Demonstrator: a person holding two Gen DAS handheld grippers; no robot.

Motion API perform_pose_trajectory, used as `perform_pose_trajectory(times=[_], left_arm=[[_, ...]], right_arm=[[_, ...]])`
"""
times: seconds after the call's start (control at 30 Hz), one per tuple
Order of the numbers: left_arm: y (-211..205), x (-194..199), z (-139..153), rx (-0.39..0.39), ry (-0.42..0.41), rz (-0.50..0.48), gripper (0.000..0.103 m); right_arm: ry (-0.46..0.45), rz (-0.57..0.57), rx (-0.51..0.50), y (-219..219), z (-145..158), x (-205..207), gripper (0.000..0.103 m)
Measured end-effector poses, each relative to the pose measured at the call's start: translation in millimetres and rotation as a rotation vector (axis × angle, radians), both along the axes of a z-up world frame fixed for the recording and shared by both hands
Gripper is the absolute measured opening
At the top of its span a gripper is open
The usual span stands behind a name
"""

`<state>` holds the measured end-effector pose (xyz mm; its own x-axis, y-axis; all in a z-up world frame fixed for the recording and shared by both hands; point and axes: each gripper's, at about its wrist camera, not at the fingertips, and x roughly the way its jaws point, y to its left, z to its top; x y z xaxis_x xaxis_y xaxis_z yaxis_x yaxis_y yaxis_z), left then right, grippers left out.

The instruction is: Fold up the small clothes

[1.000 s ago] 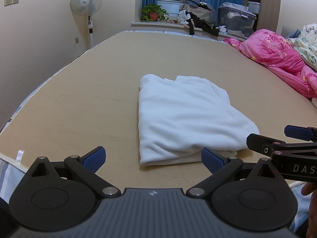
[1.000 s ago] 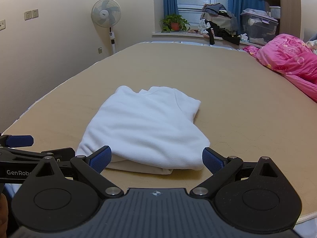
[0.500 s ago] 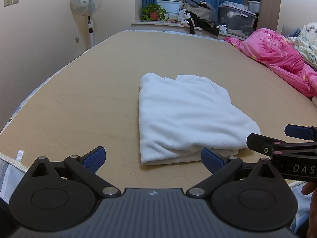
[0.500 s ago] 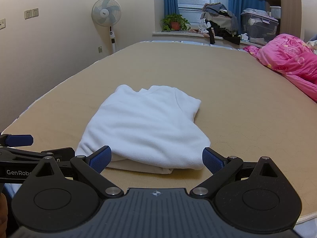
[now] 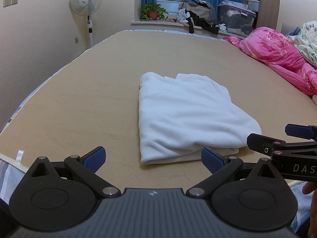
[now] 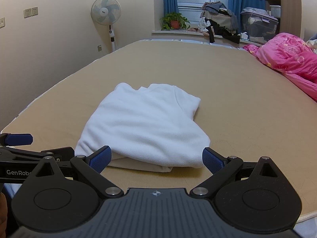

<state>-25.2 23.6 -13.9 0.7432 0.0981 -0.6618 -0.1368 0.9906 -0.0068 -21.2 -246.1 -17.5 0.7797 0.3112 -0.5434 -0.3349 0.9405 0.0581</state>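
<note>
Blue-padded black fingers of the left gripper (image 5: 152, 157) stand spread wide and empty across the bottom of the left wrist frame, just short of the near edge of a folded white fleece garment (image 5: 184, 117). At the lower right of that frame, the right gripper (image 5: 281, 138) reaches in from the side, its black body lettered "DAS". In the right wrist frame, the right gripper's own fingers (image 6: 107, 157) are likewise parted and grasp nothing, their pads framing the garment's near edge low in the picture; whether they touch it cannot be told. The left gripper shows at the lower left there, lettered "GenRob".

The garment lies flat at centre frame on a tan quilted mattress cover (image 5: 89, 103), a cream layer peeking from beneath its near fold. A pink floral quilt (image 5: 277, 57) is bunched along the right side. A white pedestal fan (image 5: 86, 6) stands at upper left, while a potted green plant (image 5: 152, 11) and a heap of clothes (image 5: 198, 10) sit along the window ledge at top centre, between blue curtains.
</note>
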Motion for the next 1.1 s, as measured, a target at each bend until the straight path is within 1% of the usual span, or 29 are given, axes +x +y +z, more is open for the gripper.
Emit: perform_pose_trajectory(times=[1.1], left_arm=[[3.5, 2.0, -1.8, -0.004, 0.000, -0.005, 0.102]], right_arm=[[0.002, 0.002, 0.000, -6.2, 0.9, -5.6, 0.098]])
